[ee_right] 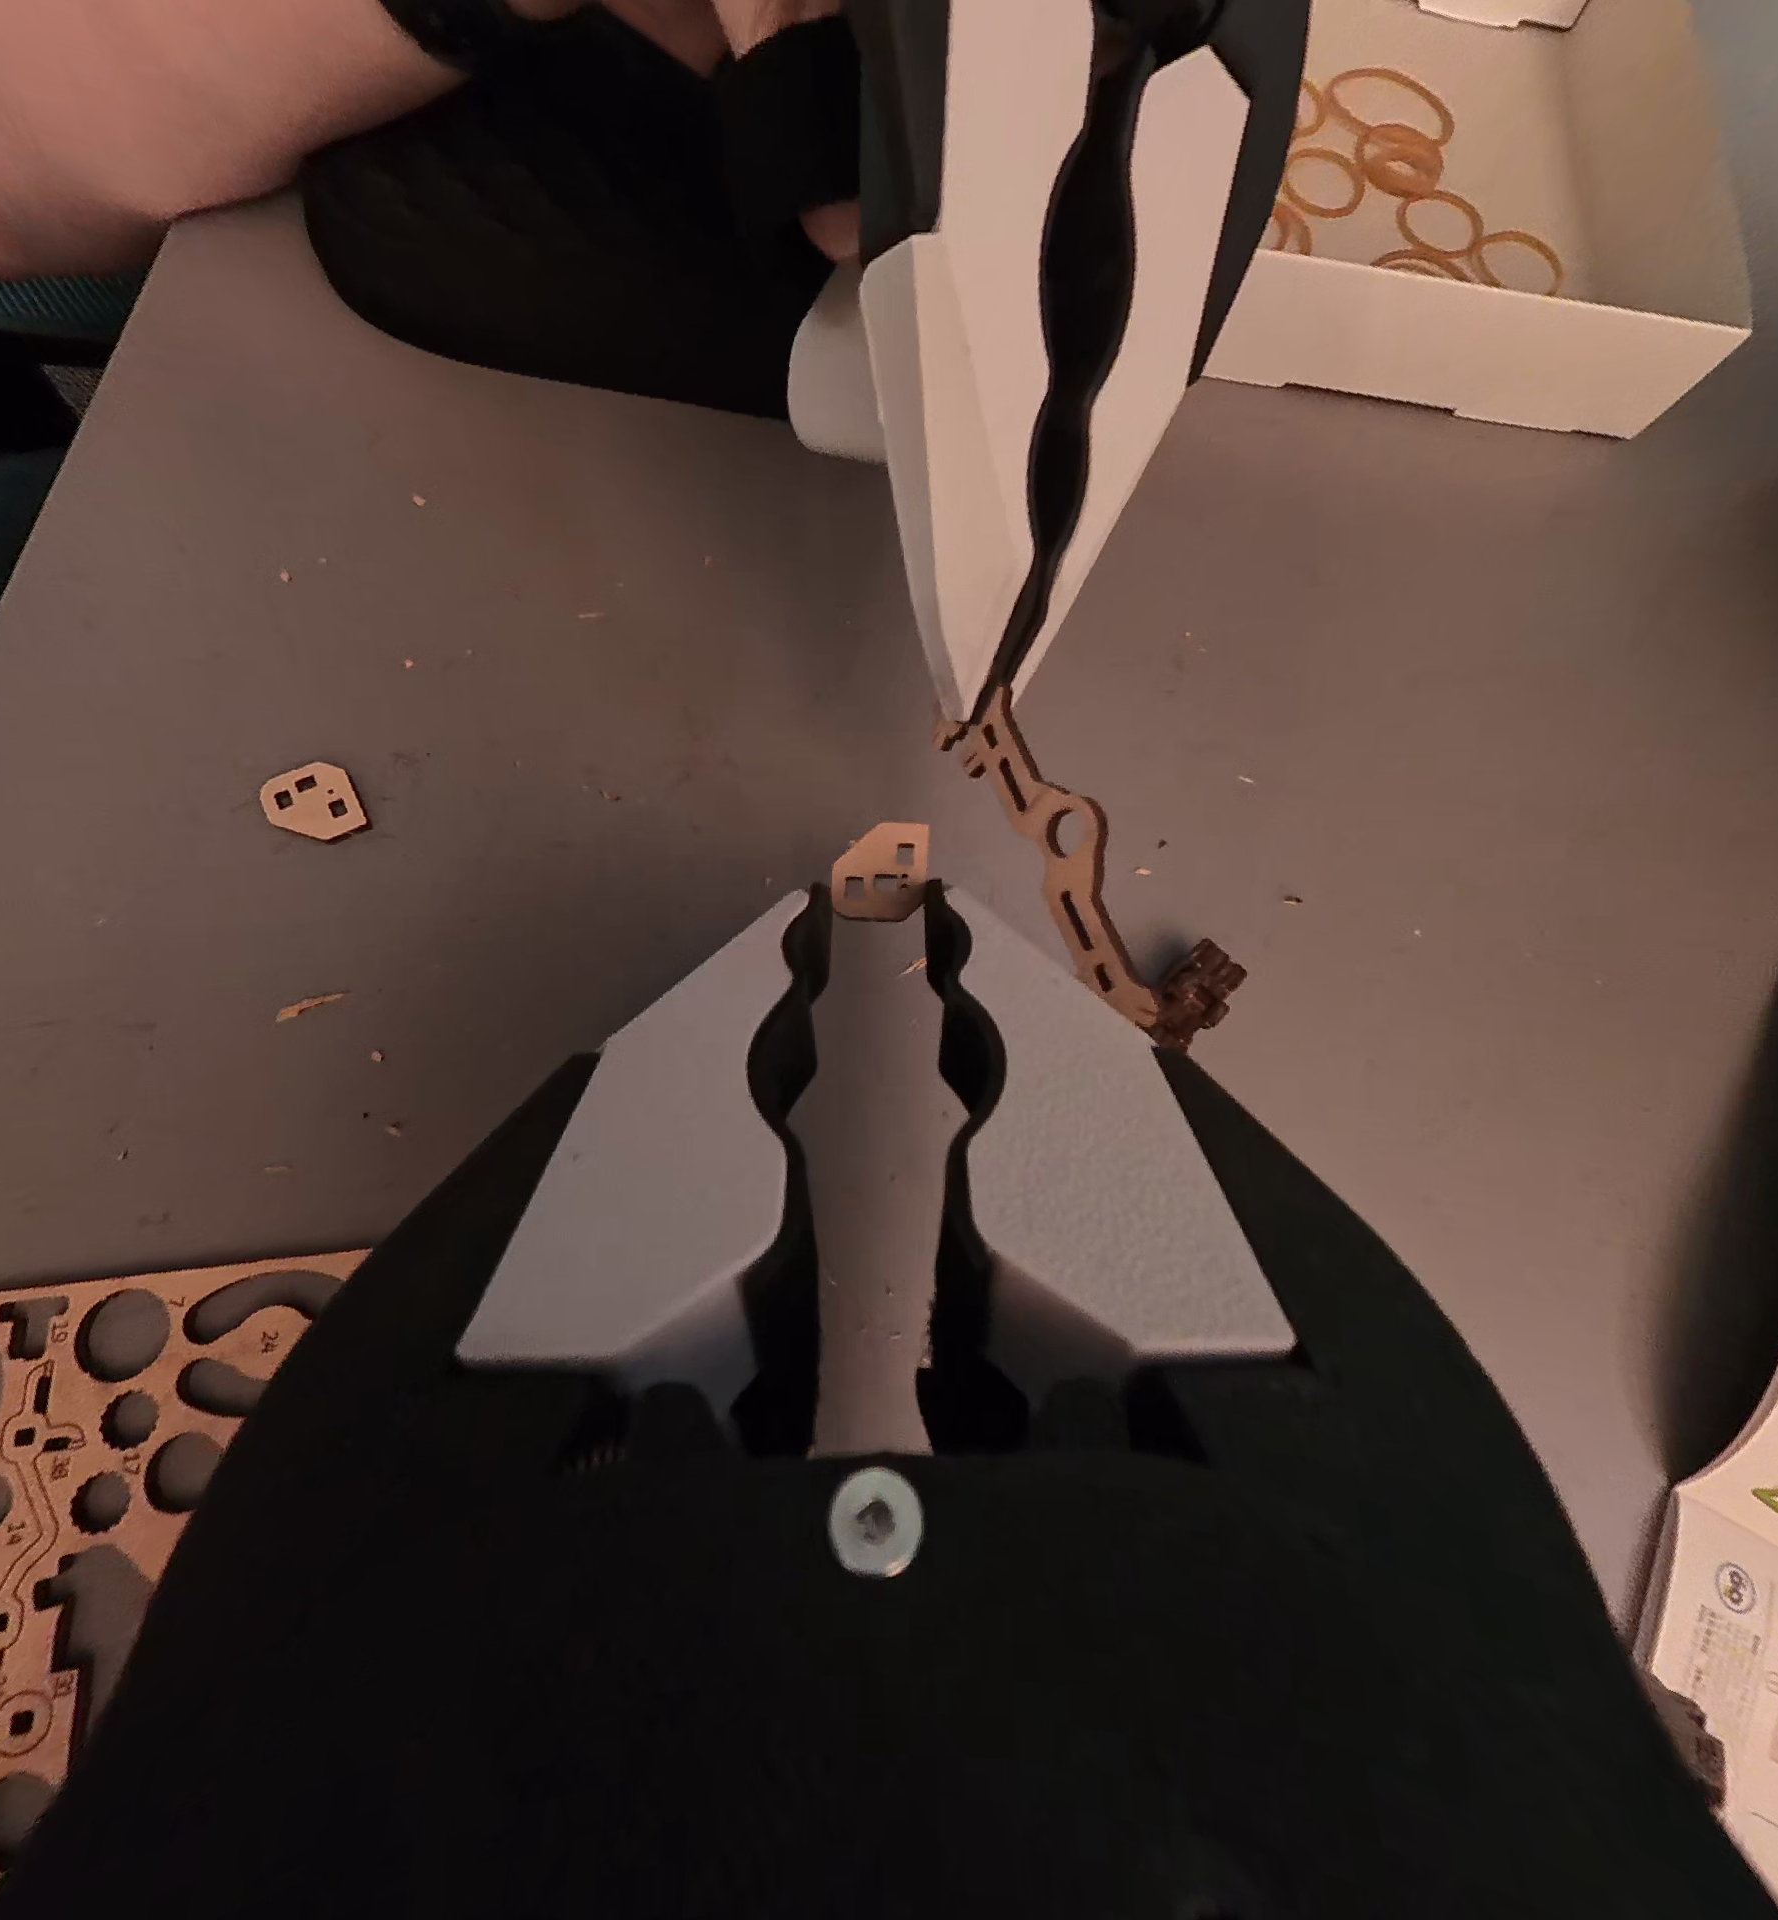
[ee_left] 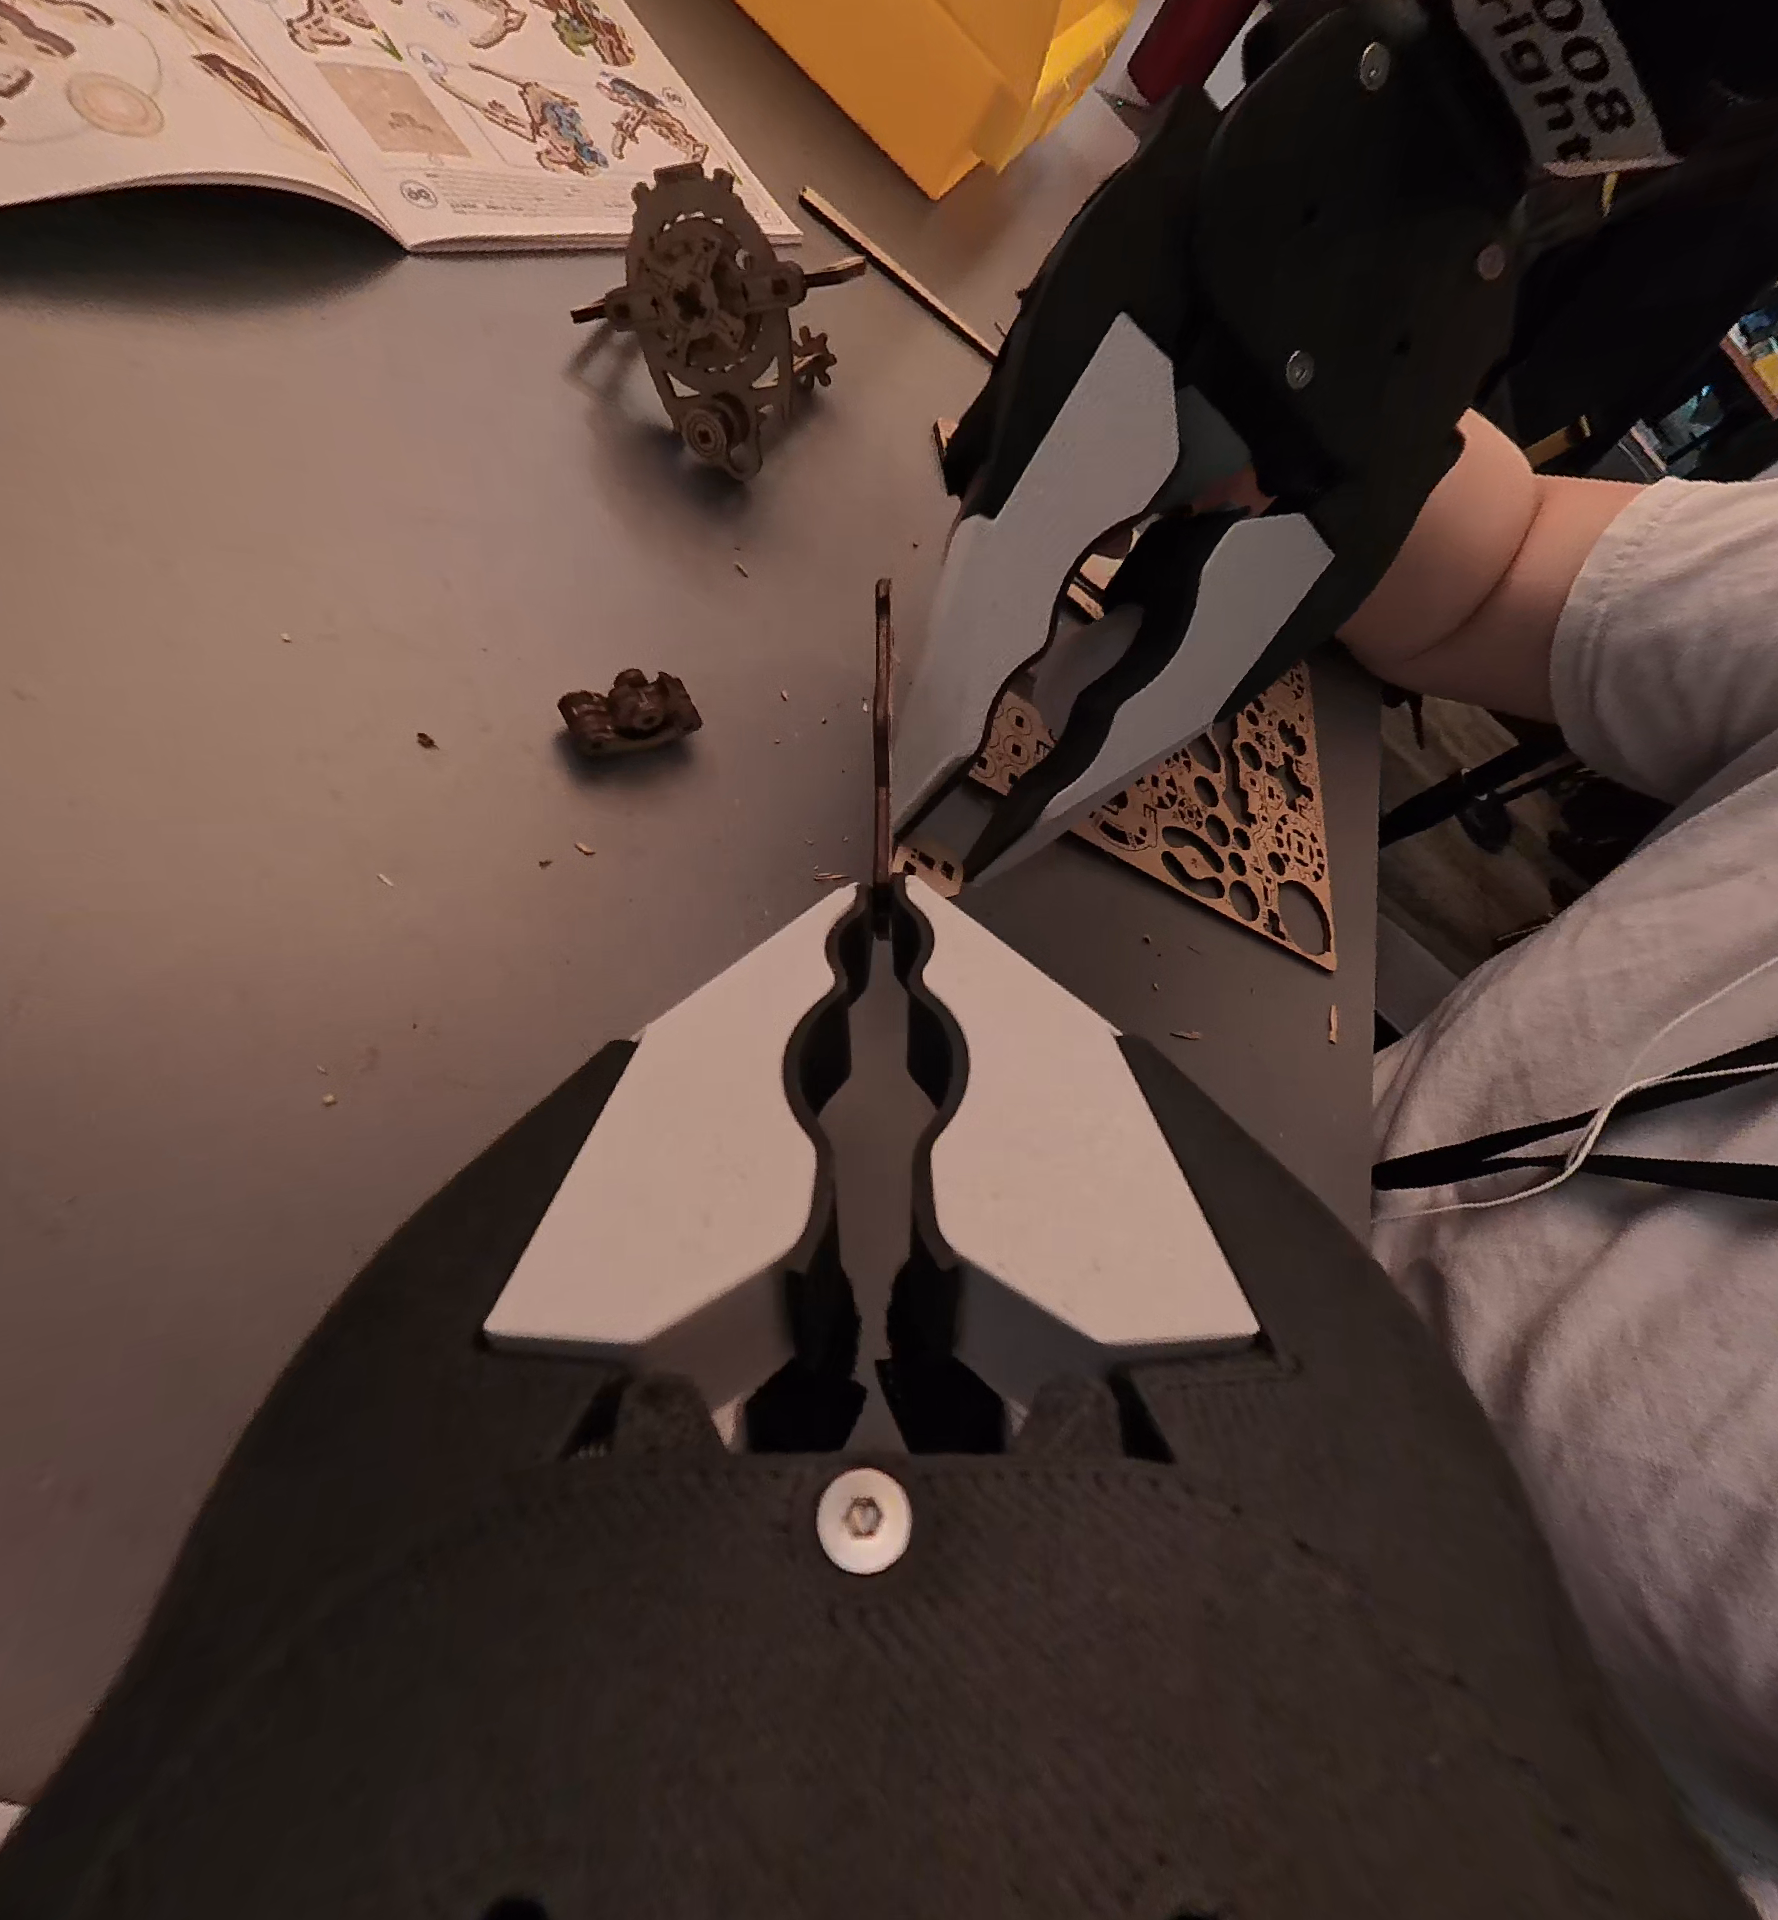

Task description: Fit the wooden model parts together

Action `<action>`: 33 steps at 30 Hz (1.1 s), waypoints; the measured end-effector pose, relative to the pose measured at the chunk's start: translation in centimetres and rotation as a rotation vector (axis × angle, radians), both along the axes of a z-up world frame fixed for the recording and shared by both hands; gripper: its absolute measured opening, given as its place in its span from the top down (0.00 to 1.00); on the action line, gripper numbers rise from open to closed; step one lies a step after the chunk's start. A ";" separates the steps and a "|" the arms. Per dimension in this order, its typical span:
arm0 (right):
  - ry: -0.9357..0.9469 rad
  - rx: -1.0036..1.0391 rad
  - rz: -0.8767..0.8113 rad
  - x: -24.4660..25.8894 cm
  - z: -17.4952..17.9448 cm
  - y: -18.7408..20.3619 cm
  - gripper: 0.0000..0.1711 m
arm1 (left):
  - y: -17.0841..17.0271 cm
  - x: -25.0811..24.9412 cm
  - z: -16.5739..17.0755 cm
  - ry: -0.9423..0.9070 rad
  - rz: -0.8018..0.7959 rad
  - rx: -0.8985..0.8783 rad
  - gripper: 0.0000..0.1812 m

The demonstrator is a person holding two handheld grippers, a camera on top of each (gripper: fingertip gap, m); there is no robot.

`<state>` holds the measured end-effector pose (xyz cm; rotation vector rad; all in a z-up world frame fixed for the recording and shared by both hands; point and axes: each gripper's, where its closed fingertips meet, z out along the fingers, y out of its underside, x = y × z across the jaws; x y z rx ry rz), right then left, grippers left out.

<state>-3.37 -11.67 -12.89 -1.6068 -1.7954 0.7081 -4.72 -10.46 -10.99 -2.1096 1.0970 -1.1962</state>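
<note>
While both tongs hold parts, check these:
Left gripper (ee_left: 882, 906): clamped on the strip (ee_right: 1056, 852) by one end – the strip hangs edge-up over the table (ee_left: 241, 623).
Right gripper (ee_right: 880, 902): pinching the plate (ee_right: 883, 871) by its edges, just beside the strip, not touching.
Spare plate (ee_right: 313, 800): flat on the table, well apart.
Risk – slip: your tip-only hold may let the strip pivot when pushed.
Risk – misfit: the plate's slots are small; an angled approach could jam or snap a tab.
</note>
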 end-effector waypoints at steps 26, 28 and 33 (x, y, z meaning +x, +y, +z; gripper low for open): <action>0.069 -0.071 -0.051 -0.6 1.0 0.3 0.90 | -0.1 0.4 0.5 -0.026 -0.014 0.023 1.00; 0.040 -0.044 -0.046 -0.5 0.5 0.3 0.90 | 0.0 0.3 0.6 -0.027 -0.007 0.030 1.00; 0.023 -0.009 -0.037 -0.5 0.3 0.2 0.90 | 0.0 0.0 0.8 -0.027 -0.003 0.036 1.00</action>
